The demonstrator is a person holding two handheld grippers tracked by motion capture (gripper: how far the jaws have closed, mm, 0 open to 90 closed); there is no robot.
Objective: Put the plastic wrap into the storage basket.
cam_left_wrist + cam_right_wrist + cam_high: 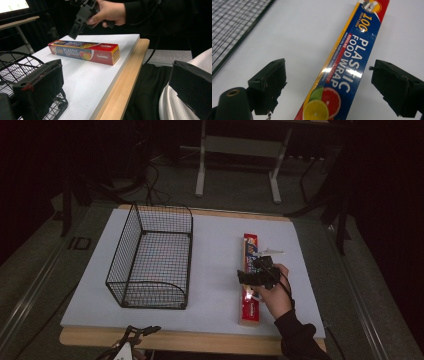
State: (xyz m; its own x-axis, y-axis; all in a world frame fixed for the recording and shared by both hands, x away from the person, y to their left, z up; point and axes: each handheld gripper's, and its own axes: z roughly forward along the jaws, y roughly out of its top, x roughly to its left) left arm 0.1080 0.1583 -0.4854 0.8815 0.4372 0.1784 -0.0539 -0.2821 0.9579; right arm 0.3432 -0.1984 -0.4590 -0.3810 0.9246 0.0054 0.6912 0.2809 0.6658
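Box of plastic wrap (pixel 342 75): both ends are running off the top and bottom edges in the right gripper view; in the high view the person's right hand (pixel 274 292) and the right gripper (pixel 256 276) are covering its middle.
Box lettering: in the high view it is showing too small to read.
Wire basket (pixel 15 72): the left gripper's near jaw is hiding part of it, and the picture's left and bottom edges are cutting it off in the left gripper view.
Left gripper (pixel 131 342): the bottom edge is cutting it off in the high view.
Room behind the table: it is lying too dark to make out.
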